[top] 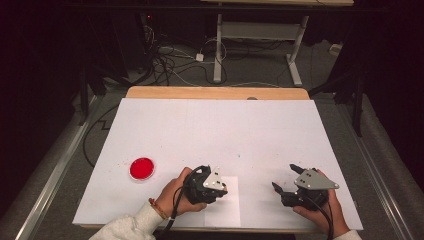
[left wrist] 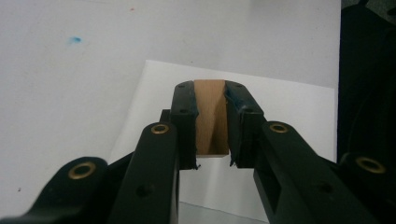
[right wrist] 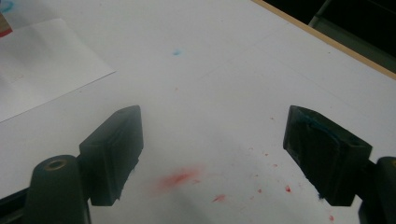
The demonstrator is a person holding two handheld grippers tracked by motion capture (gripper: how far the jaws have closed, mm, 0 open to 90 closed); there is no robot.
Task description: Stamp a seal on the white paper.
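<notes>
A red dish (top: pixel 142 168) sits far left on the white table (top: pixel 215 130). The left gripper (left wrist: pixel 211 123) clamps a small brown block (left wrist: pixel 211 116) over a paper sheet (left wrist: pixel 289 112). The right gripper (right wrist: pixel 210 154) gapes wide above red smears (right wrist: pixel 180 178).

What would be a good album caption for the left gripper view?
Left gripper clamps a small brown block above a white paper sheet on the table.

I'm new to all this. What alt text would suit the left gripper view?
Two black tongs are closed on a small brown block, held above a white sheet of paper on a white table marked by a small blue smudge.
</notes>
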